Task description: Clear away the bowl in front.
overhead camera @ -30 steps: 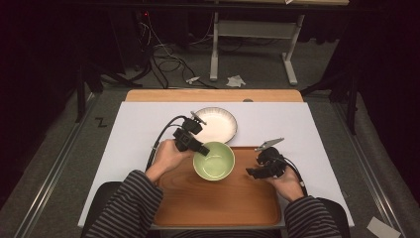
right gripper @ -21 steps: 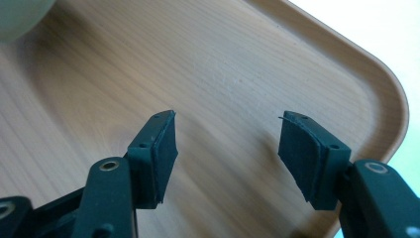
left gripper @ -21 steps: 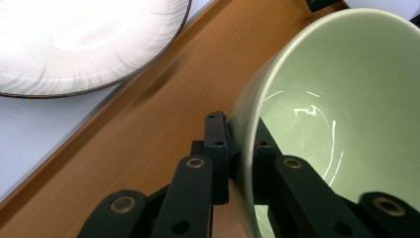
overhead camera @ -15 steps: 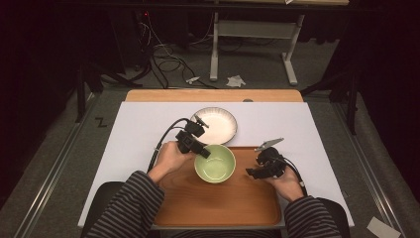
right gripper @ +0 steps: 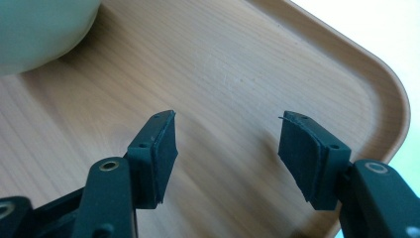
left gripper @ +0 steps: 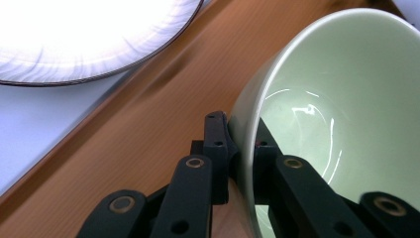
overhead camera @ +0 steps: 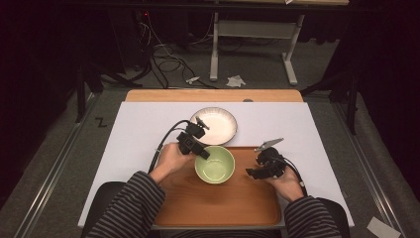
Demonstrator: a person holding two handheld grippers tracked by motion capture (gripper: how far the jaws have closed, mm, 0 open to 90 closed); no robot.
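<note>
So the setup is a wooden tray (overhead camera: 218, 203) sitting at the near edge of a white tabletop (overhead camera: 143, 129), dark room behind with cables and a desk frame on the grey floor. The green bowl (overhead camera: 214, 164) sits near the tray's far edge, and the left gripper (overhead camera: 202, 154) is pinched tight on its left rim, one jaw inside, one outside. The white plate (overhead camera: 218, 124) lies just past the tray; the right gripper (overhead camera: 251, 173) hovers with jaws wide over bare wood near the tray's right edge.

Bowl (overhead camera: 214, 165): pale green. Plate (overhead camera: 218, 124): white, dark rim. Tray (overhead camera: 218, 203): brown wood grain. Table (overhead camera: 138, 134): white. Sleeves (overhead camera: 126, 208): grey-black stripes.
</note>
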